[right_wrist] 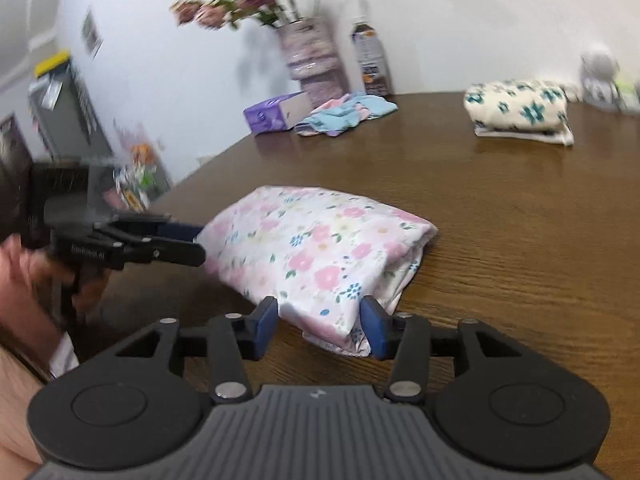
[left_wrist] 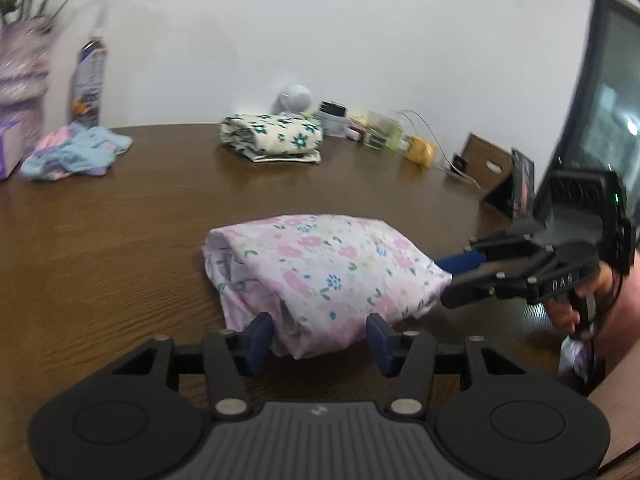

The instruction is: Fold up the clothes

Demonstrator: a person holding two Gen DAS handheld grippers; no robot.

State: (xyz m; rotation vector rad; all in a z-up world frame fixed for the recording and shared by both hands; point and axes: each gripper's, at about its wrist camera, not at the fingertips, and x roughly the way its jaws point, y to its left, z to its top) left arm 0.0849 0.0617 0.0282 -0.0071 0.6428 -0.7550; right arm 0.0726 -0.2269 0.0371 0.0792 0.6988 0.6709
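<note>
Left wrist view: pink floral bundle [left_wrist: 320,272] on tabletop [left_wrist: 120,240], dead ahead of my left gripper [left_wrist: 320,338]. Jaws part-open, straddling near edge; pad contact unclear. Bundle long axis runs left-right. Right gripper [left_wrist: 448,276] at bundle's right end, tips hidden by cloth.

Right wrist view: my right gripper [right_wrist: 320,330], jaws part-open around bundle corner; grip unclear. Left gripper at far-left end, blurred.

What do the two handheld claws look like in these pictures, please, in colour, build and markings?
Both are alike. The left claw and right claw have black linkage arms with silver pivot pins, blue pads on the fingers, and a ribbed grey body flanked by two round black discs. The right claw shows white lettering and a dark cable on its side. No sleeves are visible.
</note>
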